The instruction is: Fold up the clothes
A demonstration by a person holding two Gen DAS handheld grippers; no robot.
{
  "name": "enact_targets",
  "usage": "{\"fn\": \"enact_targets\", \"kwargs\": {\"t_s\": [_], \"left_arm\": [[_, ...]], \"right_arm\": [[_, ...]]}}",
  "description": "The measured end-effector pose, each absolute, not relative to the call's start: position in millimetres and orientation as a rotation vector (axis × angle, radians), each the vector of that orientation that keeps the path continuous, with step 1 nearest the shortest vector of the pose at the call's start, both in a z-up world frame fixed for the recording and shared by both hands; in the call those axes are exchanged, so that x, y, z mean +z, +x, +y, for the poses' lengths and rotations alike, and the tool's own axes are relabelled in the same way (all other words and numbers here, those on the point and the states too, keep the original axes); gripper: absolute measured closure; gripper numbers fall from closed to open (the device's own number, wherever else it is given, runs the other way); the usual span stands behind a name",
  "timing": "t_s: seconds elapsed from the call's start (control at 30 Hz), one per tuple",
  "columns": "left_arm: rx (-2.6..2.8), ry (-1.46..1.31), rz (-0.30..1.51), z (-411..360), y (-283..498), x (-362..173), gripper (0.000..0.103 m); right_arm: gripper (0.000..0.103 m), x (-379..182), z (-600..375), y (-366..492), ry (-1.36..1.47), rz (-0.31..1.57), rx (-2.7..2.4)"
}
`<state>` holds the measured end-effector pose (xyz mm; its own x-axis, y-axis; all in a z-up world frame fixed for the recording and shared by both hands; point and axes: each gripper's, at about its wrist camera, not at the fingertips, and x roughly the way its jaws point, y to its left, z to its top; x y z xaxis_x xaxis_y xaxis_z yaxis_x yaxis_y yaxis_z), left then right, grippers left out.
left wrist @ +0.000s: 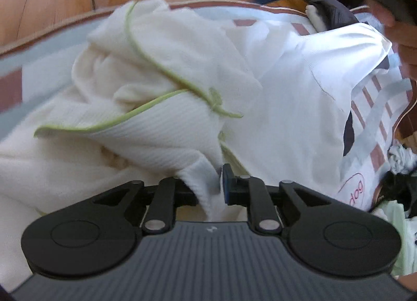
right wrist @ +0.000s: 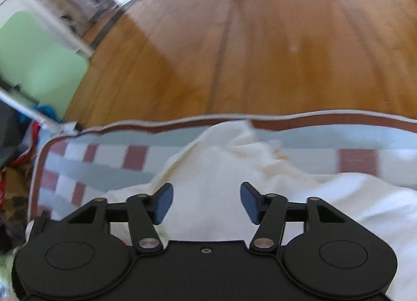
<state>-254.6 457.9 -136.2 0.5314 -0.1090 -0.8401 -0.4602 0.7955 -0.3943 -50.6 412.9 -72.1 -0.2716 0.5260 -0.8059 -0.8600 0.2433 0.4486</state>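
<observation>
Here, in the left wrist view, the left tool [left wrist: 211, 183] pinches a ribbed cream garment [left wrist: 156, 124] with green piping by a fold, likely to lift it off the checked mat [left wrist: 375, 108]. In the right wrist view, the right tool [right wrist: 206, 203] stands spread and empty above soft white cloth [right wrist: 213, 170], wooden floor [right wrist: 260, 53] beyond.

Cream ribbed garment [left wrist: 161, 129] with green piping, crumpled on the checked mat — white shirt [left wrist: 299, 98] beside it

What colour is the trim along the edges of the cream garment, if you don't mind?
Light green trim, clearest in the left wrist view.
</observation>
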Motion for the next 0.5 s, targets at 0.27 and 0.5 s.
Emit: {"fn": "enact_targets", "kwargs": {"t_s": [0.27, 0.5], "left_arm": [[0.175, -0.755, 0.976, 480, -285, -144, 0.069], [0.297, -0.882, 0.818, 515, -322, -127, 0.053]], "right_arm": [[0.031, -96, 441, -104, -0.579, 1.144, 1.420], [0.018, -107, 456, -99, -0.507, 1.209, 1.451]]}}
